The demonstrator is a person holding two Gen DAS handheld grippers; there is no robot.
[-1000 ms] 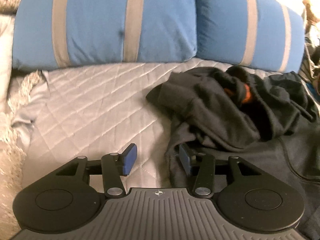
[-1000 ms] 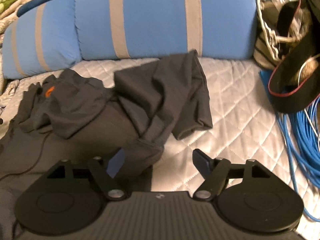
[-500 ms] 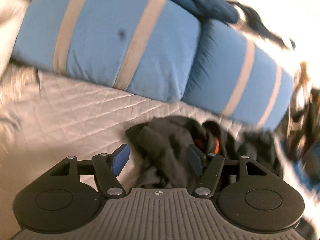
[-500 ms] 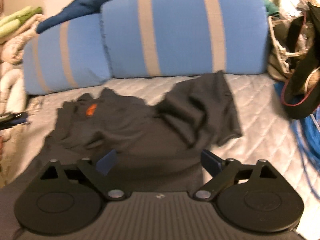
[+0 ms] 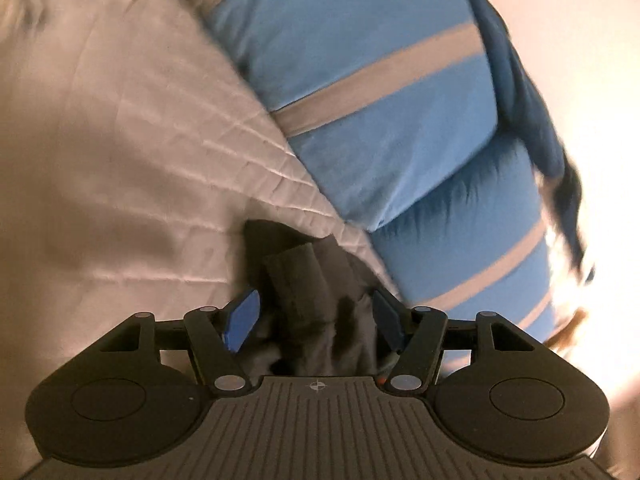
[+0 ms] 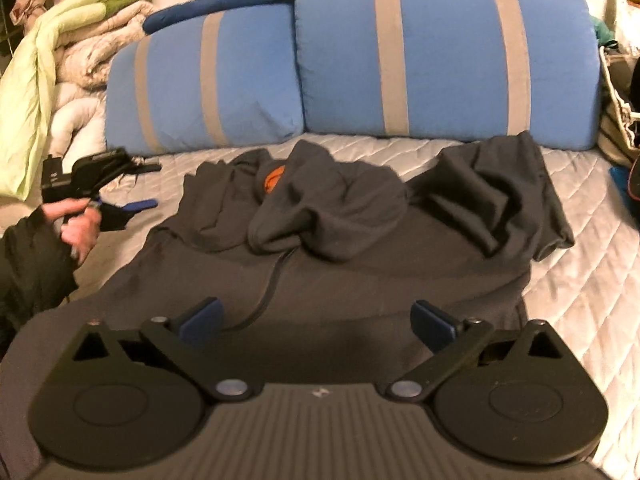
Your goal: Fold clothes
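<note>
Looking past your right gripper (image 6: 316, 320), spread wide, you see the dark shirt (image 6: 360, 240) crumpled across the quilt (image 6: 580, 280); only your left gripper (image 5: 316, 316), also apart, shows a bunched sleeve between its pads.

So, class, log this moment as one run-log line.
task: fold clothes | dark shirt: crumpled on quilt | left claw: open, straddling bunched shirt edge | right claw: open, over shirt's near part

You see a dark grey matt cloth shirt (image 6: 360, 248) lying on a pale quilted, stitched bedcover (image 6: 592, 280); blue-padded matt black plastic right gripper (image 6: 318, 320).
</note>
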